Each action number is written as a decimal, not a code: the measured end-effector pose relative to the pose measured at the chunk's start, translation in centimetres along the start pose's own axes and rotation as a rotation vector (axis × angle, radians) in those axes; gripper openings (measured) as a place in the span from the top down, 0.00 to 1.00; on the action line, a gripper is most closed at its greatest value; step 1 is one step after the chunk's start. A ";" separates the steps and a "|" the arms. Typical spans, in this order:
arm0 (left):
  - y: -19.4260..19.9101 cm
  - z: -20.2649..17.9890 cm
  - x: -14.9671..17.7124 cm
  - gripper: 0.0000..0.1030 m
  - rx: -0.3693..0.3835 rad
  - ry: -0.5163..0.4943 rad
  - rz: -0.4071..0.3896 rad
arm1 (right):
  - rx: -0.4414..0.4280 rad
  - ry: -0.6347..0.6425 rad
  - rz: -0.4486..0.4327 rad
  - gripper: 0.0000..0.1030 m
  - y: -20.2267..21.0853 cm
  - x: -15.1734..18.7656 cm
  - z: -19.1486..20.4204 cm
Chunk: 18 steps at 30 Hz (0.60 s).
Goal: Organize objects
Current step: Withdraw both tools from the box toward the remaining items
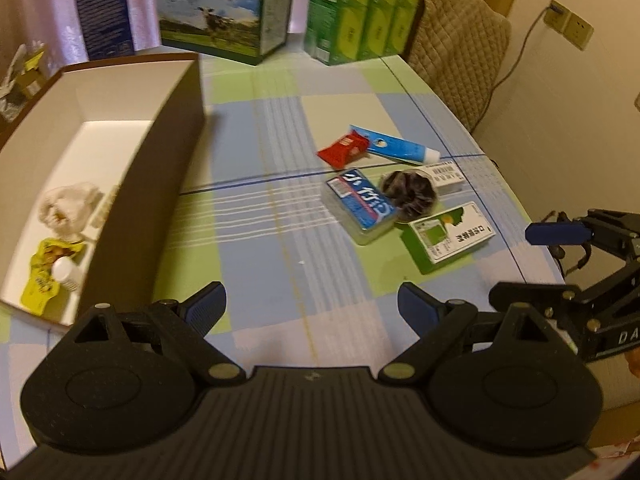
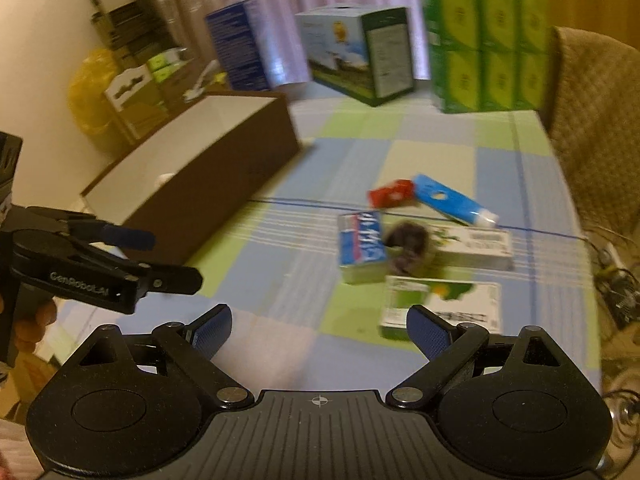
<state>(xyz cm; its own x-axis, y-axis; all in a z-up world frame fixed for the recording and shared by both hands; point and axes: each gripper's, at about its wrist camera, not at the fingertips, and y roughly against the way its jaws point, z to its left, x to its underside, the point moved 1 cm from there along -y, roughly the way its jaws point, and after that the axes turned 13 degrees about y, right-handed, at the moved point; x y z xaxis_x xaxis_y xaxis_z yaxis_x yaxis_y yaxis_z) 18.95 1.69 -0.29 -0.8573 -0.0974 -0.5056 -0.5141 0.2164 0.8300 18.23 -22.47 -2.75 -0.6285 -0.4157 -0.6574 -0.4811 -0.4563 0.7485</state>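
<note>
At the left stood a brown cardboard box (image 1: 160, 184) with a white inside, open on top, its long wall running along the bench (image 1: 256, 264). In its near end lay a crumpled white wad (image 1: 68, 204), a yellow pouch (image 1: 44, 276) and a small white bottle (image 1: 66, 274). Between that wall and the loose items, a wide strip of checked green, blue and grey cloth lay bare. The left hand-held gripper (image 1: 312, 308) hung above this strip, its blue-padded fingers spread wide and empty. Right of centre the items clustered, touching or overlapping: a red wrapper (image 1: 344, 148) against a blue tube (image 1: 396, 148), a blue-labelled pack (image 1: 362, 204), a dark ruffled round thing (image 1: 410, 192), a long white carton (image 1: 448, 176) and a flat green-and-white carton (image 1: 452, 236) nearest the curved bench edge. The right hand-held gripper (image 2: 320, 328) hovered just before that green carton, fingers likewise spread, holding nothing. Tall printed cartons (image 1: 224, 8) lined the far edge.
</note>
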 end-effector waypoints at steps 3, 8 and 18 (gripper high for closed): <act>-1.0 -0.9 -0.1 0.12 0.009 -0.007 0.009 | 0.028 -0.037 -0.007 0.11 0.2 0.7 -1.6; -2.8 -2.0 -0.5 0.12 -0.001 -0.010 0.017 | 0.091 -0.079 -0.003 0.29 -0.3 1.5 -4.7; -6.0 -1.5 -1.6 0.12 -0.067 0.019 0.016 | 0.135 -0.166 0.030 0.79 -3.6 1.6 -11.8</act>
<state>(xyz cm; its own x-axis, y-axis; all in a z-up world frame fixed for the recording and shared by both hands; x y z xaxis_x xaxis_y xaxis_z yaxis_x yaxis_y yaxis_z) 23.36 -0.90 -4.06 -0.8656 -0.1132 -0.4877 -0.5002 0.1530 0.8523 26.14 -30.76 -7.56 -0.7306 -0.2872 -0.6195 -0.5310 -0.3314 0.7799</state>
